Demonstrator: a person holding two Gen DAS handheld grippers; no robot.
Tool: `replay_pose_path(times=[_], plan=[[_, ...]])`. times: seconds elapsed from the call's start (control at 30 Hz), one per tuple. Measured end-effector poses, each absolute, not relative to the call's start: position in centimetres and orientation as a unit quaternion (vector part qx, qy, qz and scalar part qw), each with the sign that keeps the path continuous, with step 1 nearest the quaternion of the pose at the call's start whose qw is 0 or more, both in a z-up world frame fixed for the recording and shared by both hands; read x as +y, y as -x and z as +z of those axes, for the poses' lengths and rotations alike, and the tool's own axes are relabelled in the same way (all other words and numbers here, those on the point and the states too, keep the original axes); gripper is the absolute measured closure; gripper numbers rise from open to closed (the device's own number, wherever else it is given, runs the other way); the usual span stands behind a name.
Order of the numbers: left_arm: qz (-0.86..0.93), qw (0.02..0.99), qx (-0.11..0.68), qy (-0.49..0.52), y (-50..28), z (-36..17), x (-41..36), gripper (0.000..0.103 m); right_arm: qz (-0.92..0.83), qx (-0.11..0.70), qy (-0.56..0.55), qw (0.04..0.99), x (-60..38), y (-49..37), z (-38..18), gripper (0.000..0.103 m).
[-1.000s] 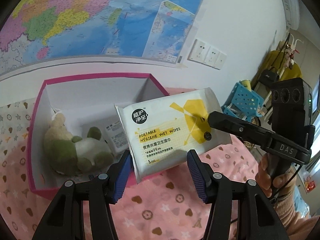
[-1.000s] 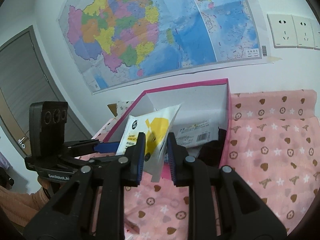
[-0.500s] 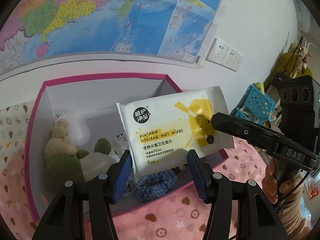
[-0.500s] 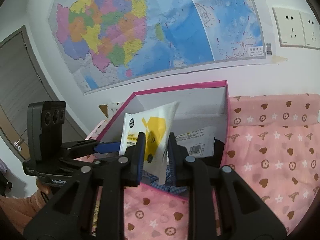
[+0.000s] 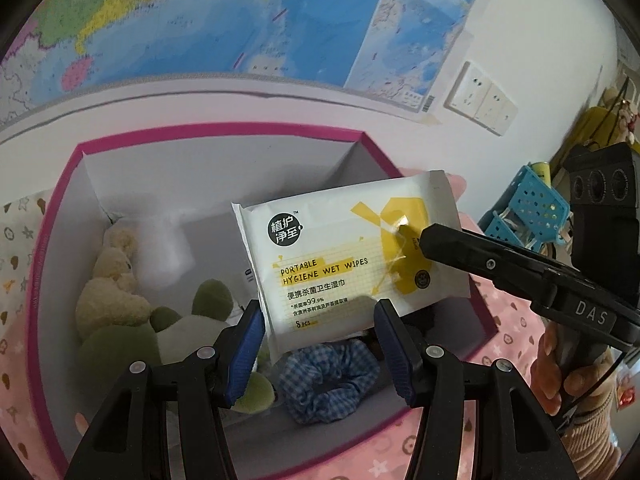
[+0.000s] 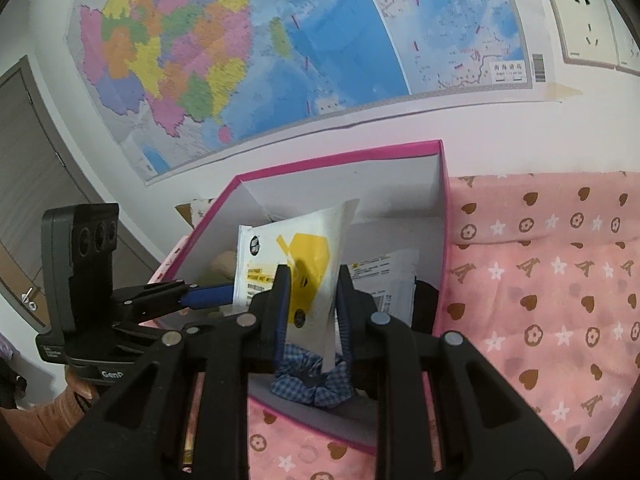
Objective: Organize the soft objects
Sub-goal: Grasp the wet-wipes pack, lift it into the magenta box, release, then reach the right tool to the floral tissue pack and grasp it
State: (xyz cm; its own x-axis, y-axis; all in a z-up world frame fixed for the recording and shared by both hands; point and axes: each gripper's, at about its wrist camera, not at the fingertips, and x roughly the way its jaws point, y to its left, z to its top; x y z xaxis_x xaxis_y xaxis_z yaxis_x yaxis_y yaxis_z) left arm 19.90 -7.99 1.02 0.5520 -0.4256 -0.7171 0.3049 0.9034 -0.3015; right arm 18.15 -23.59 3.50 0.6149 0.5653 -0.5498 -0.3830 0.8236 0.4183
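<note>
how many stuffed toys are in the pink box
1 clearly: a green and cream stuffed toy at the left side of the pink box, beside the checked scrunchie. The held wipes pack may hide more.

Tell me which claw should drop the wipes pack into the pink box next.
Right. The right claw is shut on the wipes pack, held above the pink box. The left claw is open, empty, just under the pack.

Bright even indoor light, strong fisheye bending with dark corners, glare on the wipes pack (image 5: 352, 260)
</note>
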Motion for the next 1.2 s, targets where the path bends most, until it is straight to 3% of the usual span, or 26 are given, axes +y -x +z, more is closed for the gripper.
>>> replay_pose_path(times=[0.63,0.9,1.2], plan=[[-0.186,0.886,0.420,0.059,-20.3,0.9,-7.6,0.047,0.219,0.350,-0.101,0.905,-22.9,-19.3,2.9,0.076],[-0.215,0.908,0.355,0.051,-15.8,4.7,-6.7,0.046,0.259,0.332,-0.108,0.901,-22.9,-15.6,4.0,0.075],[-0.245,0.912,0.326,0.041,-8.8,5.7,-5.3,0.044,0.317,0.312,-0.118,0.888,-23.1,-8.6,5.4,0.065]])
